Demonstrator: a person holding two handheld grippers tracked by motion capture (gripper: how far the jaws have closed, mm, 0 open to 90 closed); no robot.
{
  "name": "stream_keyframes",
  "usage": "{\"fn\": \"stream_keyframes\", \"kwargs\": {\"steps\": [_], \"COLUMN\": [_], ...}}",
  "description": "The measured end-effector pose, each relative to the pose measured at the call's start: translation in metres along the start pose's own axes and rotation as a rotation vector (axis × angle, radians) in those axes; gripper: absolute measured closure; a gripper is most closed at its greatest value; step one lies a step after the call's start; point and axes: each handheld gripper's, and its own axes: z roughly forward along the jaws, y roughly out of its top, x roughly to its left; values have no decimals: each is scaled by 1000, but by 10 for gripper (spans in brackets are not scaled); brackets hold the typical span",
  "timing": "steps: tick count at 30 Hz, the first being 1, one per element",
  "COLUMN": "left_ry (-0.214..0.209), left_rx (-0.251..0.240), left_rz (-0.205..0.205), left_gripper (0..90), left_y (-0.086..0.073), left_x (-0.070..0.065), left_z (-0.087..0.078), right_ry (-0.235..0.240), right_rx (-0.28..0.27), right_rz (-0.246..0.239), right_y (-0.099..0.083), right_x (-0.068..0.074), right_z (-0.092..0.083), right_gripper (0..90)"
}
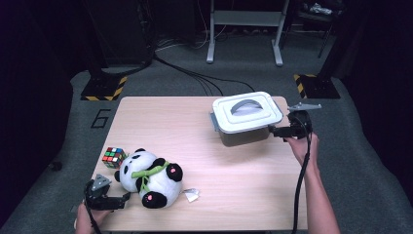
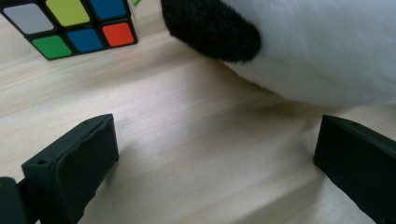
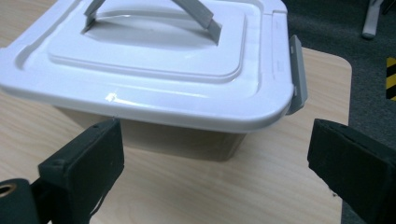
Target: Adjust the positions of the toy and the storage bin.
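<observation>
A plush panda [image 1: 149, 178] lies on its back at the front left of the wooden table [image 1: 204, 185]; its white body and a black limb [image 2: 210, 28] fill the top of the left gripper view. My left gripper [image 1: 121, 200] is open at the table's front left corner, just short of the panda. A lidded storage box [image 1: 246, 117] with a white lid and grey handle [image 3: 154, 9] stands at the back right. My right gripper [image 1: 273, 130] is open at the box's right side, jaws wide apart near the grey clip [image 3: 297, 74].
A colour puzzle cube [image 1: 113, 157] sits just left of the panda, also at the top left [image 2: 70, 23]. A small white tag [image 1: 191, 195] lies by the panda's foot. Cables and stand bases lie on the grey floor beyond the table.
</observation>
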Motion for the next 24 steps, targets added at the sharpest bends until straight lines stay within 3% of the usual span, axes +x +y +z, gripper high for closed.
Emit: {"fn": "stream_keyframes", "kwargs": {"steps": [4, 10, 13, 19, 24], "left_ry": [5, 4, 3, 2, 2], "left_rx": [-1, -2, -1, -3, -4], "left_rz": [-4, -4, -6, -3, -2], "left_gripper": [0, 0, 0, 0, 0], "left_y": [0, 0, 0, 0, 0], "left_x": [-1, -1, -1, 0, 0], "left_z": [0, 0, 0, 1, 1], "right_ry": [-4, -35, -52, -88, -62], "right_rx": [9, 21, 49, 83, 62], "right_rz": [7, 38, 75, 98, 123], "right_y": [10, 27, 34, 41, 39], "right_x": [-9, -20, -26, -34, -38], "right_z": [11, 28, 37, 54, 57], "right_gripper": [64, 260, 365, 523, 613]}}
